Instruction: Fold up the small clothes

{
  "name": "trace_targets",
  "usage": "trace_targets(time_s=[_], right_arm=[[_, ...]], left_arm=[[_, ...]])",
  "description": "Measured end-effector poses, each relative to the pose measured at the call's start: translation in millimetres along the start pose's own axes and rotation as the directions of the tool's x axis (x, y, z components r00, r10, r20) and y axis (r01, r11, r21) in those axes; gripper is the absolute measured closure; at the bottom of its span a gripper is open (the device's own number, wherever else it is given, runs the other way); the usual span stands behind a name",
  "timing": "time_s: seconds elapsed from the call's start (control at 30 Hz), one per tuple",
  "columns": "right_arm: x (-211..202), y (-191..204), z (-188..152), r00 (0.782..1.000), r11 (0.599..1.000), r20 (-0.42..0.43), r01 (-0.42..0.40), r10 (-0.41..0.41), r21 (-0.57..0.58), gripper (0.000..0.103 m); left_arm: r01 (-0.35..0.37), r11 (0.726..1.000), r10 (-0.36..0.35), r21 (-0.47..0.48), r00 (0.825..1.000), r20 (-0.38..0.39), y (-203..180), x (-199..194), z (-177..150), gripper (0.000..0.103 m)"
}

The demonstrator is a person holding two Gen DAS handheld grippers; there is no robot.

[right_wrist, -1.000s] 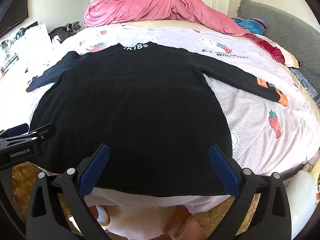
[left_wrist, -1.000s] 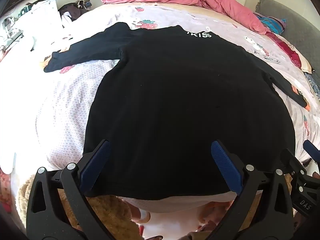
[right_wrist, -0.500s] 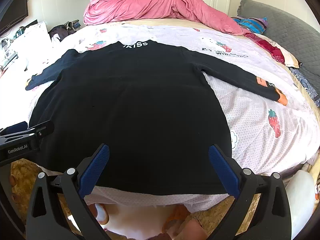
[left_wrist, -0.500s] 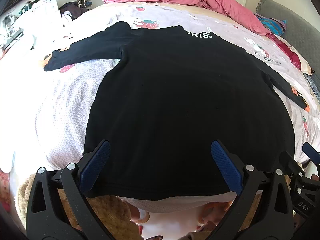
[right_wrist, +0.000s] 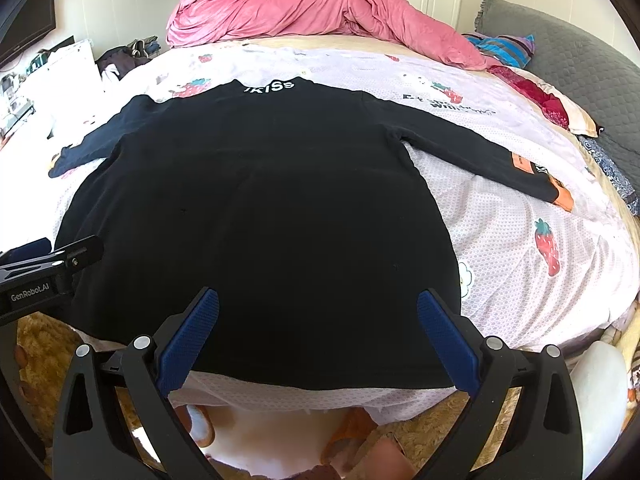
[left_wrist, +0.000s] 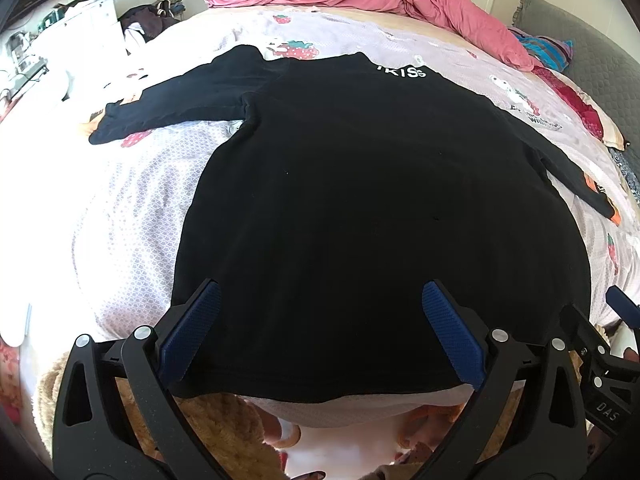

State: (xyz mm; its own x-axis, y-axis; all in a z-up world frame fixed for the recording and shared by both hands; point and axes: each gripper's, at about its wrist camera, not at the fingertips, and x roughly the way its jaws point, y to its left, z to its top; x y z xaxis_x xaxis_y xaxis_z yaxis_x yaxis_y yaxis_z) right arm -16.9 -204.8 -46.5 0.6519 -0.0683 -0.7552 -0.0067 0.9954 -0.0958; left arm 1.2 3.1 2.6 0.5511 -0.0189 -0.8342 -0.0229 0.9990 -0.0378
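Observation:
A black long-sleeved top lies flat on the bed, back up, with both sleeves spread out and white letters at its collar. An orange patch marks the right sleeve. My left gripper hovers open over the hem, near its left corner. My right gripper is open too, above the hem toward its right corner. Neither holds any cloth. Each gripper shows at the edge of the other's view.
The bed carries a white sheet printed with strawberries. A heaped pink duvet and a grey headboard lie at the far end. Cluttered furniture stands at the left. Shaggy tan rug and slippers lie below the bed's edge.
Both grippers have drifted a little; the top sits slightly lower and farther off in both views. The jaws stayed open and the top did not move.

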Motion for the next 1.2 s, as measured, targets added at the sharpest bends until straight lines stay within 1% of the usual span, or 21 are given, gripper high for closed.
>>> trace_targets(time_s=[0.83, 1.2], right_arm=[[0.9, -2.3, 4.1, 1.000, 1.000, 0.005, 0.004, -0.004, 0.009, 0.004], [-0.4, 3.0, 9.5, 1.000, 1.000, 0.024, -0.007, 0.006, 0.010, 0.004]], left_arm=[[-0.003, 1.000, 0.003, -0.002, 1.000, 0.000, 0.8, 2.5, 4.7, 0.008], [0.004, 1.000, -0.004, -0.003, 1.000, -0.006, 0.2, 7.5, 6.9, 0.008]])
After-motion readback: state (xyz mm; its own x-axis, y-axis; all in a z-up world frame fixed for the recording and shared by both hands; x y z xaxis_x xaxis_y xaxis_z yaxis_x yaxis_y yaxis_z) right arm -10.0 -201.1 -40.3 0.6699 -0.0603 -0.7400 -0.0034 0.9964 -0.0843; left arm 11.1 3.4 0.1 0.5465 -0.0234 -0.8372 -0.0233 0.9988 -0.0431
